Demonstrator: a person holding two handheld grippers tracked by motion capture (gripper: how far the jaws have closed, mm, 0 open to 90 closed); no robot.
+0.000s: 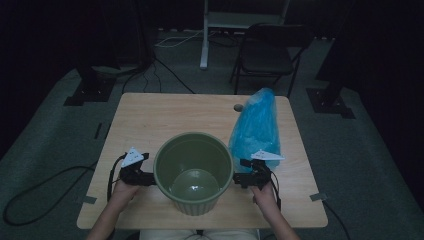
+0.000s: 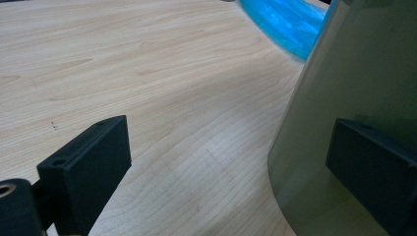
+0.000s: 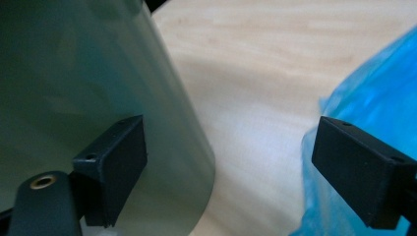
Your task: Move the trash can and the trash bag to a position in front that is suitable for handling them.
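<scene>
Two grippers are flanking a green plastic bin [image 1: 193, 170] that we are seeing upright near the front edge of the wooden counter [image 1: 150, 117]. We are holding the left gripper [image 1: 145, 178] against the bin's left flank, just under its rim, and the right gripper [image 1: 239, 179] against the opposite flank at about the same height.

In the left gripper view, the jaws are standing spread wide: one jaw is hanging free over bare counter [image 2: 147, 98], while the other is lying against the bin's smooth olive wall [image 2: 354, 78]. Whether that jaw is actually pressing on the wall or only sitting just beside it, we cannot tell.

In the right gripper view, the jaws are likewise spread. One jaw is sitting against the bin's curved side [image 3: 83, 73], and the other is lying at the edge of a blue plastic bag [image 3: 373, 98], with pale counter [image 3: 255, 73] showing between them. Neither gripper is pinching anything.

Beyond the right gripper, the blue bag [image 1: 257, 127] is lying crumpled on the counter, stretching away from that gripper toward the far edge and touching or nearly touching the bin's right side. In the left gripper view, a strip of the same bag [image 2: 290, 22] is peeking out past the bin's wall.

We are looking straight down into the bin from the high view, and its pale bottom is catching a small glint of light.
</scene>
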